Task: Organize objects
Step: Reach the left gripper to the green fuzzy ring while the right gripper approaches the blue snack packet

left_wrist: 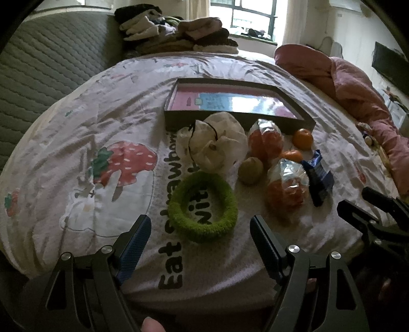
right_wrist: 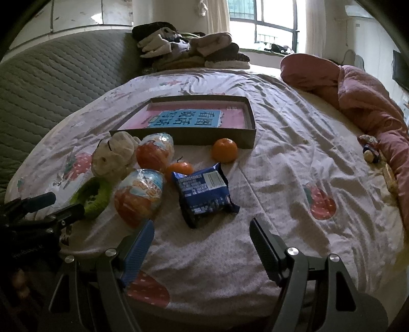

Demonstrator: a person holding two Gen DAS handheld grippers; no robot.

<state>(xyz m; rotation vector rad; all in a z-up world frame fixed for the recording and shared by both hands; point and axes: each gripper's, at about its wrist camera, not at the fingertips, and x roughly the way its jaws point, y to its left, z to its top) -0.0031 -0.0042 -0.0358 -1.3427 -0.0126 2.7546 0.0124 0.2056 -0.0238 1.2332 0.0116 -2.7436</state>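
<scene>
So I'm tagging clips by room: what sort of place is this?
Most likely a bedroom: the items lie on a strawberry-print bedsheet, a quilted headboard stands beside it, and a pink duvet is bunched near the window.

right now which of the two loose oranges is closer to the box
The round orange, right beside the box's front wall near its corner. The other orange lies further out, between the wrapped egg-shaped packs and the blue snack packet.
</scene>
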